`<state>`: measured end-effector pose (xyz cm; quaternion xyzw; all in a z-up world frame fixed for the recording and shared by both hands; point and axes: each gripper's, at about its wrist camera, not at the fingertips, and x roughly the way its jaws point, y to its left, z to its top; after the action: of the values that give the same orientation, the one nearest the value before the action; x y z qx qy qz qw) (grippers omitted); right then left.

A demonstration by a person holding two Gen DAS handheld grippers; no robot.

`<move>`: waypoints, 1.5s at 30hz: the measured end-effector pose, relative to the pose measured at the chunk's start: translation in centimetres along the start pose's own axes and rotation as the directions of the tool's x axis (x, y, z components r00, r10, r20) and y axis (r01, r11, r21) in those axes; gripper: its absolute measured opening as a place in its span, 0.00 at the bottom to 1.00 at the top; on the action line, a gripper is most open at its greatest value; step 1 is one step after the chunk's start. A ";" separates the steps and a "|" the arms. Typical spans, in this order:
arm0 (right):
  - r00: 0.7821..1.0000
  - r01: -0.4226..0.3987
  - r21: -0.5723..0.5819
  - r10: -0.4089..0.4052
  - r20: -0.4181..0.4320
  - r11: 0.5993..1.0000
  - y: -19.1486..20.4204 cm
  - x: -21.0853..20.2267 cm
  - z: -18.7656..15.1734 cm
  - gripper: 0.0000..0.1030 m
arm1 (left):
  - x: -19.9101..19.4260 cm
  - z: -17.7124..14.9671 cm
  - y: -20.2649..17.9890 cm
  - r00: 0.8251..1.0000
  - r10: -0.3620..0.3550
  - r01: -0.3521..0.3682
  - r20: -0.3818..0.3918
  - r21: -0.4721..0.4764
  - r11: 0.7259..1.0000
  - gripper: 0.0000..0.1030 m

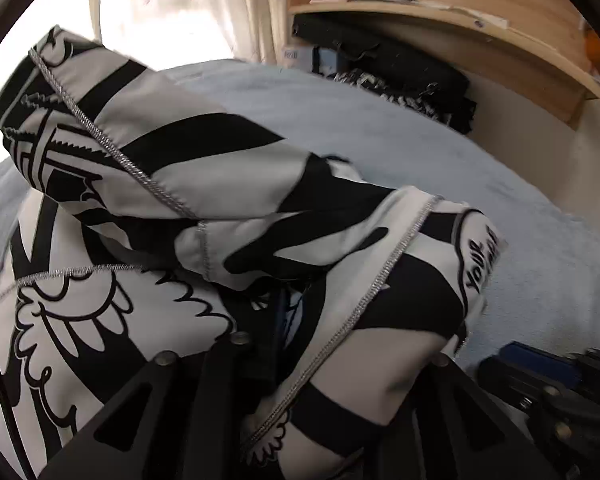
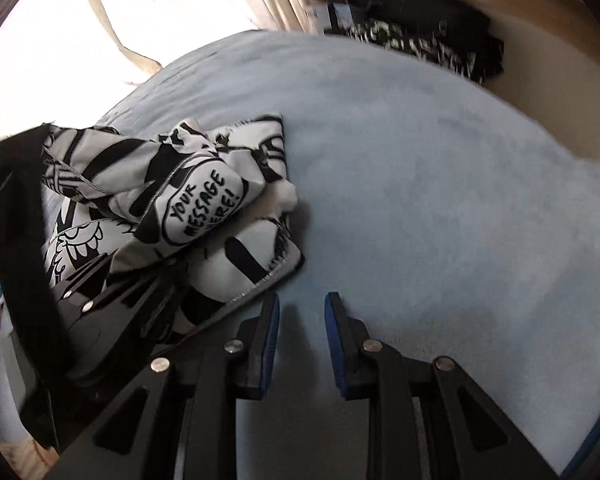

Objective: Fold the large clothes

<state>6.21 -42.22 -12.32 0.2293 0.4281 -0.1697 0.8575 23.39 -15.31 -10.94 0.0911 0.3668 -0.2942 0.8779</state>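
A black-and-white printed garment (image 1: 204, 200) with silver stitched hems is bunched up and draped over my left gripper (image 1: 284, 320), which is shut on the cloth; its fingertips are mostly hidden under the folds. The right wrist view shows the same garment (image 2: 204, 208), with "YOUR MESSAGE HERE!" printed on it, lying crumpled at the left of the light blue blanket (image 2: 420, 184), with the left gripper (image 2: 168, 280) beneath it. My right gripper (image 2: 302, 300) is open and empty, its blue-padded fingers just above the blanket, right of the garment's hem.
A wooden shelf (image 1: 440, 20) with pink boxes stands at the back right. Dark folded clothes (image 2: 428, 44) lie beyond the blanket's far edge. A bright curtained window (image 1: 160, 4) is at the back left. A black strap (image 2: 20, 240) hangs at the left.
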 end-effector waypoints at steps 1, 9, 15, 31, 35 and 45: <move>1.000 -0.013 0.009 0.013 -0.004 1.000 -0.2 -0.1 0.0 0.23 | -0.4 0.1 0.3 1.000 -0.013 0.013 -0.008 0.005 1.000 0.24; 0.993 -0.098 0.011 0.097 0.064 0.995 0.4 -2.8 1.7 0.40 | -6.8 -1.1 2.8 0.983 -0.173 0.171 -0.062 -0.042 0.984 0.71; 0.980 -0.126 -0.115 0.142 0.140 0.985 4.1 -5.8 3.8 0.51 | -13.8 -3.3 5.9 0.996 -0.068 0.073 0.052 -0.090 0.993 0.75; 0.912 -0.380 -0.544 0.400 -0.087 0.748 17.2 1.8 13.0 0.51 | -11.3 -7.0 17.6 0.997 0.001 -0.033 -0.082 -0.398 0.917 0.77; 0.968 -0.203 -0.455 0.247 0.040 0.867 15.8 2.6 14.4 0.11 | -10.2 -6.3 16.4 0.997 -0.012 -0.019 -0.077 -0.386 0.923 0.77; 0.979 -0.191 0.008 0.191 -0.071 0.982 5.1 6.0 15.1 0.45 | -9.8 -6.5 16.8 0.993 -0.069 0.022 -0.095 -0.426 0.904 0.78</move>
<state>22.03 -46.65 -7.98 0.2760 0.4344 -0.0785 0.8538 23.87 5.21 -9.70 -0.0949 0.4710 -0.2226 0.8483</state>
